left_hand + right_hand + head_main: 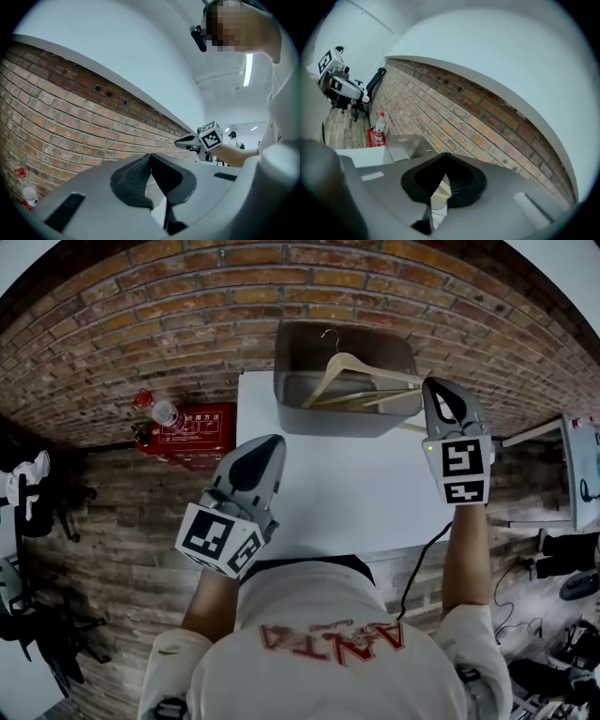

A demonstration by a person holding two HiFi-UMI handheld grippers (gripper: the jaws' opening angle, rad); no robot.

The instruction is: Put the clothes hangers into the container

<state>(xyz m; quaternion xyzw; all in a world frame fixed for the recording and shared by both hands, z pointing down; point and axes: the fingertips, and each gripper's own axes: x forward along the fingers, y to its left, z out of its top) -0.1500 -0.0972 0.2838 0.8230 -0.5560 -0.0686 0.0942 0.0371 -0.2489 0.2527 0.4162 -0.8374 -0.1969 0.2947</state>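
Clothes hangers [375,372] in container [347,424] on table [356,493] — left claw [270,442], right claw [434,383] closed — brick wall [187,296] behind

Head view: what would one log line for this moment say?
hangers: inside container | left gripper: shut, empty | right gripper: shut, empty, beside container

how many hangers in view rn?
1 for sure: a wooden hanger leaning in the grey container at the table's far edge. Pale bars beneath it may belong to others; can't separate them.
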